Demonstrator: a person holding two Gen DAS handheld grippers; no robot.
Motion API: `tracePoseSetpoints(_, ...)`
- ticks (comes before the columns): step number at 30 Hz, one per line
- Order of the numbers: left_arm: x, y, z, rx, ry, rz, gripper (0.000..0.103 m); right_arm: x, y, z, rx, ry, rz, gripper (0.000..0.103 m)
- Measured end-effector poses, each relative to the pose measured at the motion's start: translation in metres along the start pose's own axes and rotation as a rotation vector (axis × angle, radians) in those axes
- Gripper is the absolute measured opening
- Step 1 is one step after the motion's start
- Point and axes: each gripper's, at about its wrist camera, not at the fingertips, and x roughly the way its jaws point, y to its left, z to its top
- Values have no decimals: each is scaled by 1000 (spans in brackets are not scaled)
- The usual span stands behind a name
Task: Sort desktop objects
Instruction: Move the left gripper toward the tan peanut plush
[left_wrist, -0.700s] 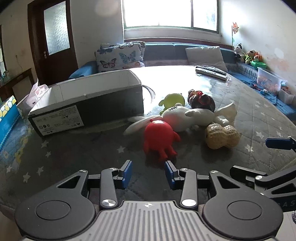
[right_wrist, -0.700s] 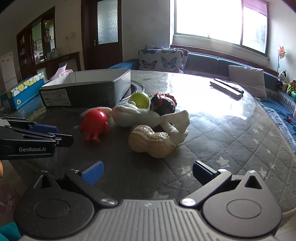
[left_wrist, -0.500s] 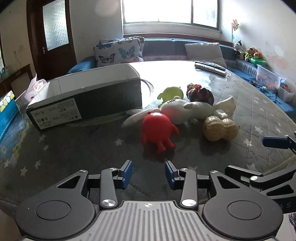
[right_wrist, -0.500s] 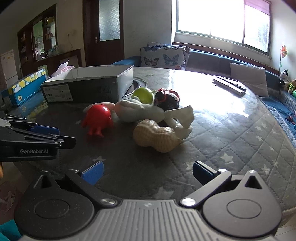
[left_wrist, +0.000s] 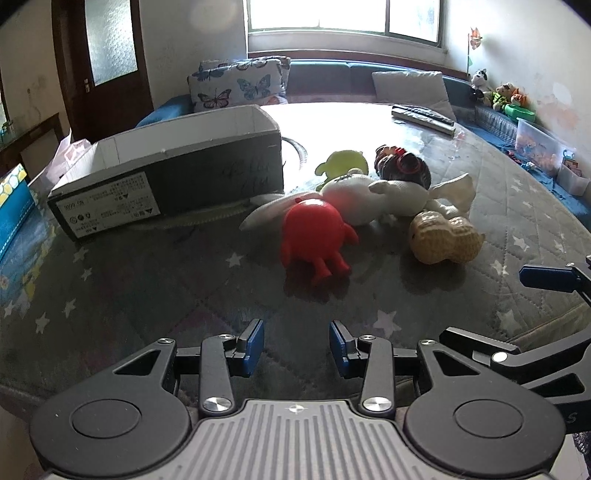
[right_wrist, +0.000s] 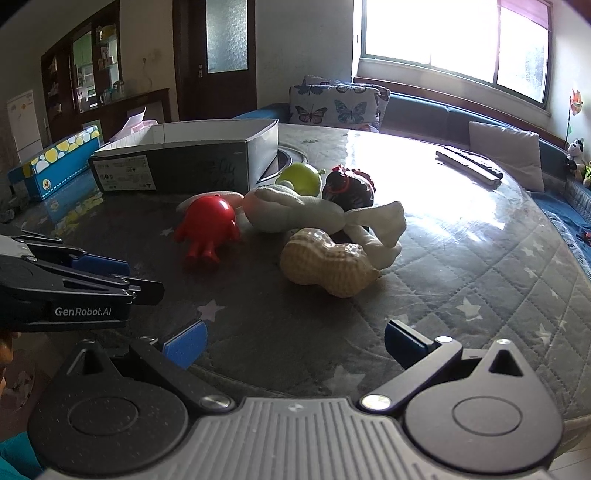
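A heap of toys lies mid-table: a red round figure (left_wrist: 314, 236) (right_wrist: 208, 225), a white plush rabbit (left_wrist: 373, 197) (right_wrist: 295, 212), a tan peanut toy (left_wrist: 443, 238) (right_wrist: 327, 264), a green ball toy (left_wrist: 345, 164) (right_wrist: 299, 179) and a dark brown doll (left_wrist: 400, 168) (right_wrist: 347, 190). An open cardboard box (left_wrist: 177, 170) (right_wrist: 188, 160) stands to their left. My left gripper (left_wrist: 296, 347) is open, just short of the red figure, holding nothing. My right gripper (right_wrist: 293, 345) is wide open in front of the peanut toy, empty.
The round table wears a grey quilted star cover (left_wrist: 129, 280). Remote controls (left_wrist: 423, 116) (right_wrist: 469, 168) lie at the far right. A blue dotted box (right_wrist: 55, 164) sits at the left edge. A sofa with butterfly cushions (left_wrist: 236, 85) runs behind.
Both grippers have moved forward over the table toward the toys, which now look larger and nearer. Their openings are unchanged and no toy has shifted.
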Motion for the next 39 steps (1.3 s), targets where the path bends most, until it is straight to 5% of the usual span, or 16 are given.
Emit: tracePoseSetpoints(39, 10, 2, 5, -20, 31, -8, 40, 15, 1, 3, -11, 43, 41, 103)
